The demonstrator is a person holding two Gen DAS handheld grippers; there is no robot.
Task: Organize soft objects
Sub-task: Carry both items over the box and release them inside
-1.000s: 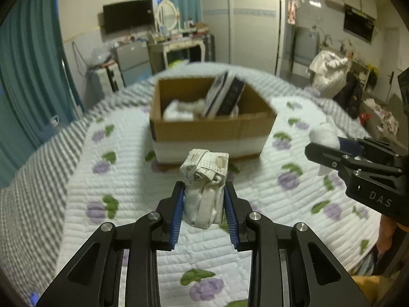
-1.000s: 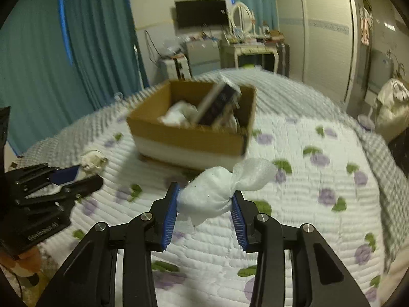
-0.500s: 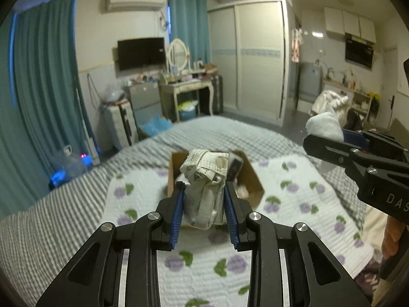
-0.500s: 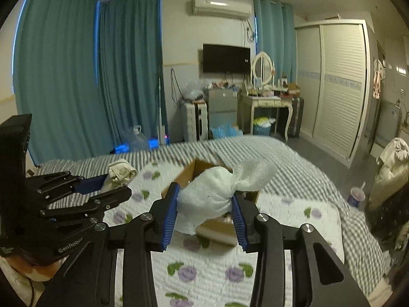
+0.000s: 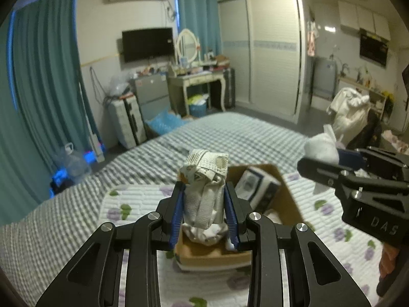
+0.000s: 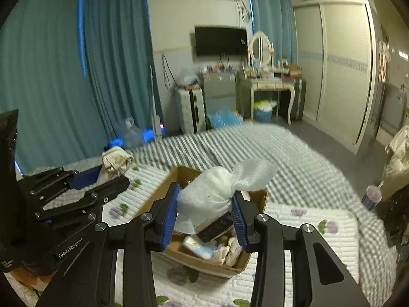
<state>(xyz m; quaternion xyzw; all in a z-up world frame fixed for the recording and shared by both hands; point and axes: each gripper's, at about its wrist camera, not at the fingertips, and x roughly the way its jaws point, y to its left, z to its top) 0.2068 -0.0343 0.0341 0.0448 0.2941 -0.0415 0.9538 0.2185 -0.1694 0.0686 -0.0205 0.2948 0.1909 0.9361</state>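
Left claw (image 5: pixel 204 212): narrow, clamped on a rolled cream cloth bundle (image 5: pixel 204 192). The blue pads grip its lower half; the lacy top stands free above the fingertips. Bundle is upright, held in the air over the near-left part of the cardboard box (image 5: pixel 286 199).

Right claw (image 6: pixel 205 215): narrow, clamped on a white knotted cloth (image 6: pixel 212 194). Its twisted tail sticks out up and to the right, past the right finger. It too is held above the box (image 6: pixel 204 263), which sits on the floral quilt (image 6: pixel 319 230) on the bed.

Box contents, right wrist view: a dark flat item leaning across the middle, a pale blue and white item, crumpled pale cloth at the near-right corner. Left wrist view shows a boxed item leaning against the far wall. Free space looks limited.

Judgement: both items are in carry or pre-drop position over the box, not yet released.

Risks:
- The two claws are near each other over one small opening; lowering both together could knock fingers or bundles.
- The cream roll could unroll on release, since only its lower half is pinched.
- The knotted cloth may land on the leaning dark item and slide over the rim.
- The tail could snag on a pad at opening.
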